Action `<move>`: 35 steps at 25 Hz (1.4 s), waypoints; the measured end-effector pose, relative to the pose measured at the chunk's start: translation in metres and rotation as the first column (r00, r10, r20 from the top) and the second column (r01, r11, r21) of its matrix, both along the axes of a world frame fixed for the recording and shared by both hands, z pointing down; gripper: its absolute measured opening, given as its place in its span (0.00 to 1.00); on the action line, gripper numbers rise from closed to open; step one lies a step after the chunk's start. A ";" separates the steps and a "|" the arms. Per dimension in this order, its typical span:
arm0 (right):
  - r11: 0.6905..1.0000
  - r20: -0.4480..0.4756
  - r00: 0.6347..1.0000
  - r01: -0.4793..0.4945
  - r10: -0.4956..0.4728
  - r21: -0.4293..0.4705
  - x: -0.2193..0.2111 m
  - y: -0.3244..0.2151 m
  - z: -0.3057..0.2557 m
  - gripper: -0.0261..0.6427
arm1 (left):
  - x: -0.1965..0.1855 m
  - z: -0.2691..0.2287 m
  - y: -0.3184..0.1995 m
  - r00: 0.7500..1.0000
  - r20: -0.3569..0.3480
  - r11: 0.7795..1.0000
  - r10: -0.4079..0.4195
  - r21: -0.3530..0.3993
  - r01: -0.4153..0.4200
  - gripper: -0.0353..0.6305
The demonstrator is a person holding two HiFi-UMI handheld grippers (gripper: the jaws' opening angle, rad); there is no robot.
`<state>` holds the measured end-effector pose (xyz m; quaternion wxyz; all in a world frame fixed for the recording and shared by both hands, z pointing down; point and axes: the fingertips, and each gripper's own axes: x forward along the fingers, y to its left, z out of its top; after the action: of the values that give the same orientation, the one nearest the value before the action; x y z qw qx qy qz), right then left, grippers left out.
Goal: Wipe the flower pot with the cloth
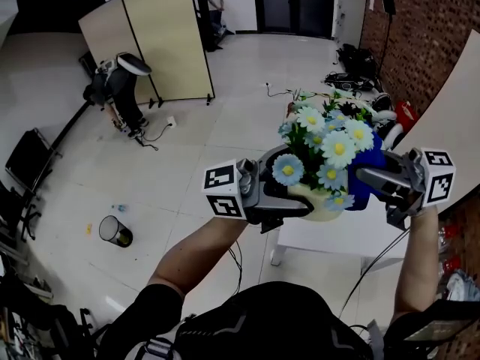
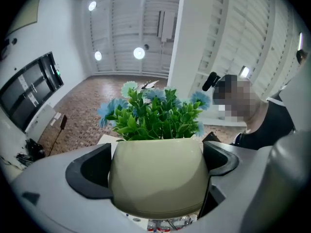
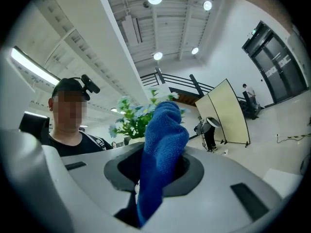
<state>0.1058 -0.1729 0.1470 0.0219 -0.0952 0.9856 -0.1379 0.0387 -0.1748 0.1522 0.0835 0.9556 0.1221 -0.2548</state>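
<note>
Left gripper (image 1: pixel 291 192) is clamping the flower pot (image 2: pixel 158 178) above the counter (image 1: pixel 330 235), right gripper (image 3: pixel 155 171) is pinching the cloth (image 3: pixel 165 130); hard wiping is likely risking the pot slipping out.

Beige folding screen (image 1: pixel 150 40) stands on pale tiled floor (image 1: pixel 217 118). Person (image 1: pixel 120 88) bent over just beside its left end. Second person (image 1: pixel 212 2) stands far behind screen. Dark bin (image 1: pixel 115 232) at lower left. White table (image 1: pixel 330 235) at bottom. Brick wall (image 1: pixel 420 28) on right, cables (image 1: pixel 345 81) near its foot.
</note>
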 end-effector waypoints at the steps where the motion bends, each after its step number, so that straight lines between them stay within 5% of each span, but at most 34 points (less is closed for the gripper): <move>1: 1.000 -0.020 1.000 0.004 -0.003 0.009 -0.004 0.008 0.003 0.15 | 0.000 0.005 -0.003 1.000 0.005 1.000 -0.017 -0.011 0.017 0.95; 8: 0.987 -0.097 0.987 -0.120 0.130 0.105 -0.031 0.045 0.012 0.15 | 0.000 0.020 -0.019 0.994 0.008 0.992 -0.113 -0.053 0.113 0.95; 16: 0.976 -0.160 0.976 -0.121 0.151 0.182 -0.066 0.060 0.005 0.15 | 0.010 0.013 -0.028 0.993 -0.024 0.991 -0.113 -0.080 0.110 0.95; 20: 0.948 -0.023 0.968 -0.239 0.249 0.211 -0.034 0.057 -0.008 0.15 | 0.005 -0.002 -0.039 0.991 -0.063 0.987 -0.116 -0.122 0.107 0.95; 24: 0.891 0.163 0.893 -0.439 0.419 0.113 0.029 0.033 0.019 0.15 | 0.003 -0.019 -0.034 0.990 -0.095 0.988 -0.105 -0.120 0.093 0.95; 30: 0.865 0.135 0.857 -0.502 0.497 0.002 0.017 -0.022 0.069 0.15 | 0.000 -0.040 -0.015 0.990 -0.120 0.995 -0.079 -0.072 0.070 0.95; 35: 0.895 0.085 0.900 -0.435 0.428 0.097 -0.021 -0.017 0.061 0.15 | 0.001 -0.036 -0.014 0.994 -0.088 0.997 -0.067 -0.050 0.062 0.95</move>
<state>0.0852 -0.1901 0.2078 0.0874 -0.3057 0.9450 -0.0764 0.0398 -0.1888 0.1165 0.0922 0.9445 0.0887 -0.3026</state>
